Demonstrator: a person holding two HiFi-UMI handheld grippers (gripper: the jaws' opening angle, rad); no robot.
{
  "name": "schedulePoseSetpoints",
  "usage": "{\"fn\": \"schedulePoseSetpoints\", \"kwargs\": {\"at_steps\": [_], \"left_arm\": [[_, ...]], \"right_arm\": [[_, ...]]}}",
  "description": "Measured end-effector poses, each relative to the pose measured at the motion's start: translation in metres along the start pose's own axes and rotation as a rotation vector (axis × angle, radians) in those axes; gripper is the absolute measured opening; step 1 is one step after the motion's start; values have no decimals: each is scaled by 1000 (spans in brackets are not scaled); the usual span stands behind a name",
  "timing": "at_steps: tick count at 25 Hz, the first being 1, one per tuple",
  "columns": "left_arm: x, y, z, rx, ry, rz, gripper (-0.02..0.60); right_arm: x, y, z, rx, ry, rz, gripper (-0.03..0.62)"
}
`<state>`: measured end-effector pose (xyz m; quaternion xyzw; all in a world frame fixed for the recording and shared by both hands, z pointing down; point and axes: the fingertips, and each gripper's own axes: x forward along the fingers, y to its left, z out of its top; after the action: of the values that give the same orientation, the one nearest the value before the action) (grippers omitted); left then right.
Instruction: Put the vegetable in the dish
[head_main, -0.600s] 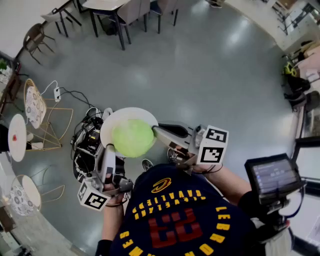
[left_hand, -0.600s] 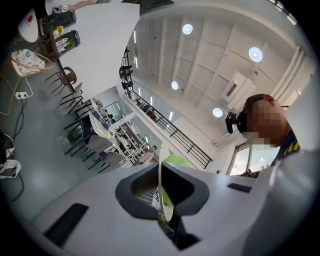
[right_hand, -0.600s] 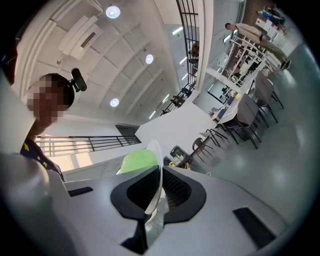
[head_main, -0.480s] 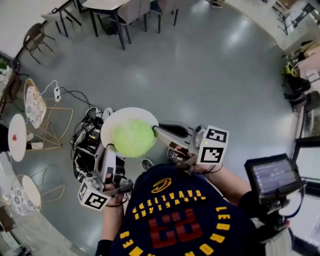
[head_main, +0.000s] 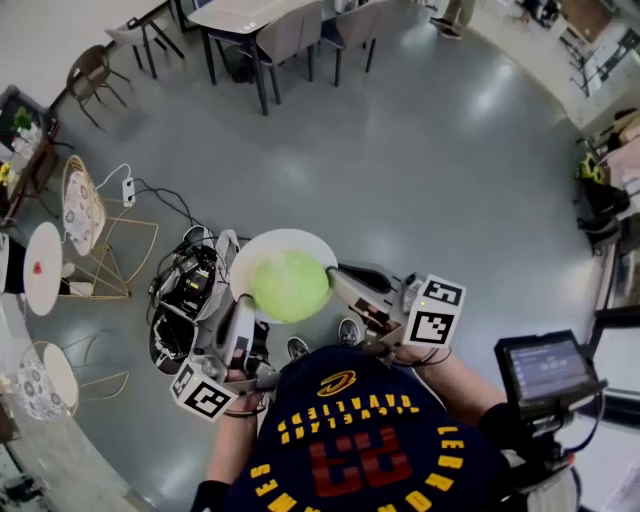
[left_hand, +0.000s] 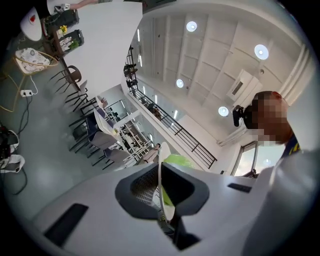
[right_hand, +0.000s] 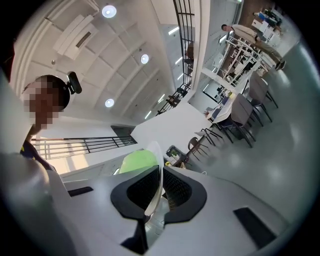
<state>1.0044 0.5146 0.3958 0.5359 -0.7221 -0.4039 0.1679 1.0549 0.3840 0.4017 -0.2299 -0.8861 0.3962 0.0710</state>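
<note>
A round pale-green vegetable lies in a white dish that is held up over the grey floor in the head view. My left gripper is shut on the dish's near-left rim. At the right rim, my right gripper is clamped shut too. In the left gripper view the dish shows edge-on between the jaws of the left gripper, with the vegetable behind it. The right gripper view has the dish's rim edge-on in the right gripper, the vegetable to its left.
Below the dish sits a black equipment cart with cables. A wire chair and a small round white table stand at the left. Tables and chairs line the top. A tablet on a stand is at the right.
The dish with the vegetable and both grippers has shifted slightly right and down in the head view, and the room has slid with it. Both grips are unchanged.
</note>
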Motion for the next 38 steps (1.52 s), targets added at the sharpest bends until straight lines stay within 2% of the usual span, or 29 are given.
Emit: {"fn": "schedulePoseSetpoints", "kwargs": {"at_steps": [7, 10, 14, 18, 21, 25, 30, 35, 38], "left_arm": [[46, 11, -25, -69, 36, 84, 15], [51, 15, -45, -166, 42, 127, 15], [61, 24, -61, -289, 40, 192, 15], [65, 46, -63, -373, 40, 253, 15], [72, 73, -58, -398, 40, 269, 15], [94, 110, -37, -425, 40, 245, 15], [122, 155, 13, -472, 33, 217, 15], [142, 197, 62, -519, 33, 190, 15], [150, 220, 86, -550, 25, 161, 15]], "right_arm": [[-23, -46, 24, 86, 3, -34, 23], [-36, -55, 25, 116, 28, -62, 23], [-42, -76, 28, 236, 52, -76, 21], [-29, -99, 24, 322, 66, -84, 21], [-10, -121, 23, 343, 71, -95, 21], [27, -147, 35, 344, 61, -111, 21], [90, -168, 58, 317, 61, -127, 21], [157, -177, 75, 340, 41, -125, 21], [182, -192, 80, 346, 50, -195, 21]]}}
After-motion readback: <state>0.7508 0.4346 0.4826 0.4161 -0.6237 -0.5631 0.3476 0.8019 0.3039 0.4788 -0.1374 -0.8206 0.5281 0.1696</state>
